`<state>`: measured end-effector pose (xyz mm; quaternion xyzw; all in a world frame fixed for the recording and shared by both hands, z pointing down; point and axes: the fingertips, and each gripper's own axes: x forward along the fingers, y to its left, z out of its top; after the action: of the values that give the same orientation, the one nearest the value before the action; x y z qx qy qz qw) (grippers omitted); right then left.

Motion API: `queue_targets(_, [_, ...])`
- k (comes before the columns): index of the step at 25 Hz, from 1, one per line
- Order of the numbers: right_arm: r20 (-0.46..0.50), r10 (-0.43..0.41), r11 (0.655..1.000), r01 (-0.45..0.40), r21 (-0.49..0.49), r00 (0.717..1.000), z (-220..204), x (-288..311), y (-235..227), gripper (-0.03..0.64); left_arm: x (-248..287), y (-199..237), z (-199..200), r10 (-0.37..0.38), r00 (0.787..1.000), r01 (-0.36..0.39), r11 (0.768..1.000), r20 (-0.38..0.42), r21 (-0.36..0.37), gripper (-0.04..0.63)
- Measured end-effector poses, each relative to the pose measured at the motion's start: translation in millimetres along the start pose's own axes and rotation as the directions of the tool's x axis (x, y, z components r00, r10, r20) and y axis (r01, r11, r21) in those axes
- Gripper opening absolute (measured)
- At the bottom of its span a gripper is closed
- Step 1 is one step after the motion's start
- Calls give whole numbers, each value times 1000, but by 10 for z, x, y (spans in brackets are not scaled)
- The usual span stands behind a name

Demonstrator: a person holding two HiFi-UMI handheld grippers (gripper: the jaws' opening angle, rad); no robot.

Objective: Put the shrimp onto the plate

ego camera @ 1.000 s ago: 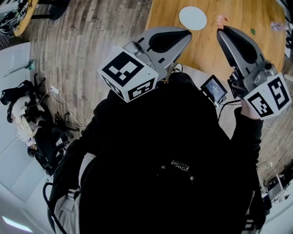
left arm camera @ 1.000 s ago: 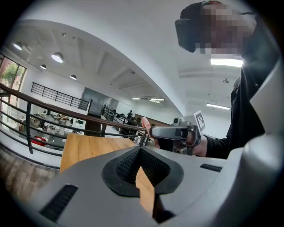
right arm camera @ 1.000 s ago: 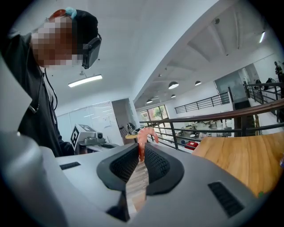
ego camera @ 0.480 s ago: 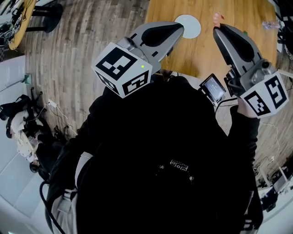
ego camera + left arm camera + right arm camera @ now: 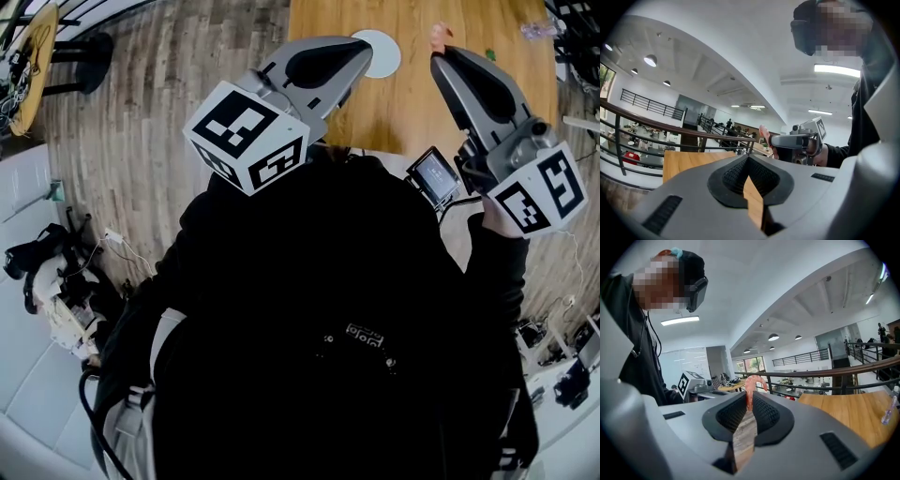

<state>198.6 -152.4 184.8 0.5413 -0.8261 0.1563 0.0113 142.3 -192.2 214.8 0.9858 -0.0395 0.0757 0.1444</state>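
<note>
R tongs (image 5: 750, 398) were clamped on the pink shrimp (image 5: 751, 386), which stood upright at their tips, above the wooden table (image 5: 412, 103) and just right of the white plate (image 5: 386, 58). L tongs (image 5: 749, 160) were closed & empty. In the head view their tips overlapped the plate's left rim; a sec. earlier they sat clear of it.

Nothing here that I can read as words or numbers. The left cube (image 5: 246, 136) and right cube (image 5: 534, 192) carry only black-and-white square markers. The white logo (image 5: 368, 335) on the black top is too small to read.
</note>
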Motion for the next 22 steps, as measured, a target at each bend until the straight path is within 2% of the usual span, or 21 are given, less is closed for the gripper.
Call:
queue_targets(13, [-20,-53,998,54,37,998,-80,11,-121,52,79,52,-62,-42,999,41,999,-27,-24,-2])
queue_targets(22, [-71,-57,996,61,60,996,-277,16,-247,52,146,53,-291,-52,997,47,997,-62,-68,-2])
